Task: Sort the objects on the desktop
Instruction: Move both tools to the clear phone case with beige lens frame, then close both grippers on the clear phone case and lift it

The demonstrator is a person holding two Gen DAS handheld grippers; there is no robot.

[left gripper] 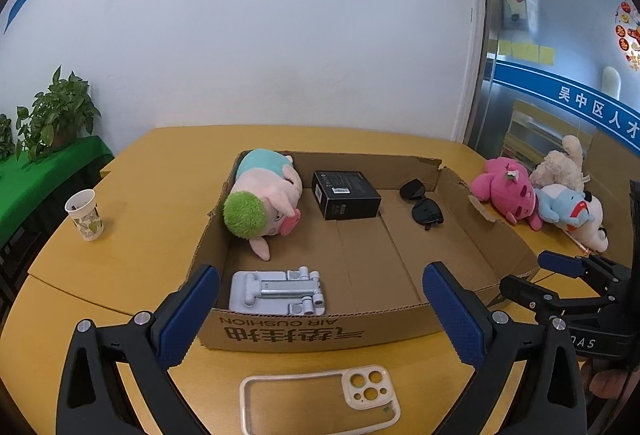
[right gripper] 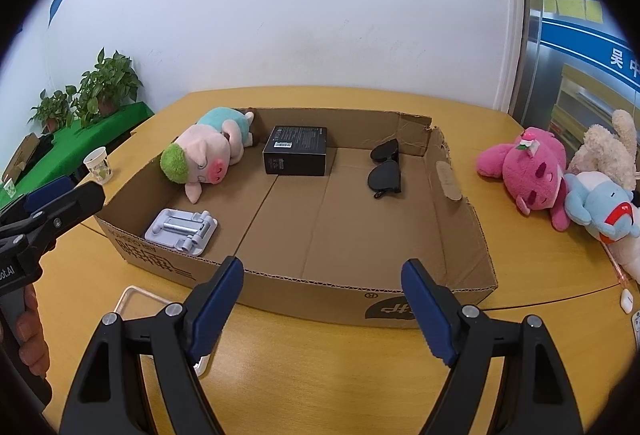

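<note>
I held my left gripper [left gripper: 320, 299] wide open with nothing between its blue pads, hovering over the near edge of the cardboard box [left gripper: 400, 319] on the yellow table [left gripper: 120, 259]. My right gripper [right gripper: 322, 287] was spread just as wide and empty, poised at the same near wall of the box. Inside the box lay the green-haired pig plush [left gripper: 262, 201] in the far left corner, the black box [left gripper: 346, 194] beside it, the sunglasses [left gripper: 422, 205] toward the far right, and the grey folding phone stand [left gripper: 278, 291] flat in the near left corner. The clear phone case [left gripper: 320, 401] lay on the table just outside the box, between my left gripper's fingers. Off to the right of the box, a pink plush [right gripper: 528, 167], a blue plush [right gripper: 600, 211] and a cream plush [right gripper: 612, 147] were piled together on the table. A paper cup [left gripper: 85, 214] stood well apart on the left.
</note>
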